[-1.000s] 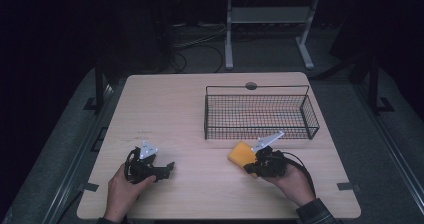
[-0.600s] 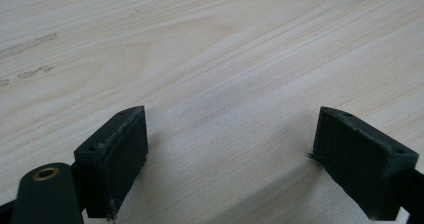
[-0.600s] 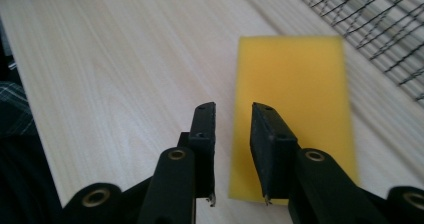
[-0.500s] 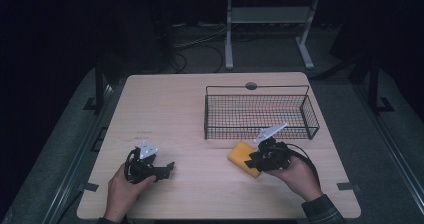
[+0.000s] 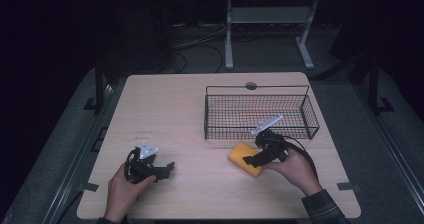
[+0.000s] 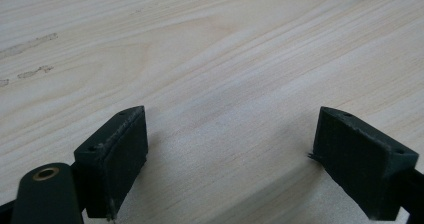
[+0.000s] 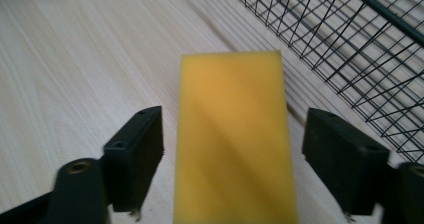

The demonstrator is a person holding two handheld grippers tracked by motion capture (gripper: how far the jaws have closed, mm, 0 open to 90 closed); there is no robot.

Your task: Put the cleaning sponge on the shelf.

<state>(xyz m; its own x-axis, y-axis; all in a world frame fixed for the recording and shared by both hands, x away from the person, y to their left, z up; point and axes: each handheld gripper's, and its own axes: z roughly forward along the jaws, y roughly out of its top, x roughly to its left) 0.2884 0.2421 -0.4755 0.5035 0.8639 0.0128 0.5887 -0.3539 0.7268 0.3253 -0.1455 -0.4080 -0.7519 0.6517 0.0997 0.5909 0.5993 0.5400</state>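
- Right gripper [image 7: 232, 149], jaws spread wide, straddles a yellow sponge [image 7: 234, 139]; neither jaw touches it.
- Sponge lies flat on the table [image 5: 190, 104], running lengthwise between the jaws and on past their tips.
- Beyond and to the right of this gripper stands a black wire basket [image 7: 350, 39], near the sponge's far corner.
- Left gripper [image 6: 227, 154], jaws also wide apart, rests low over bare wood, well apart from the right one.
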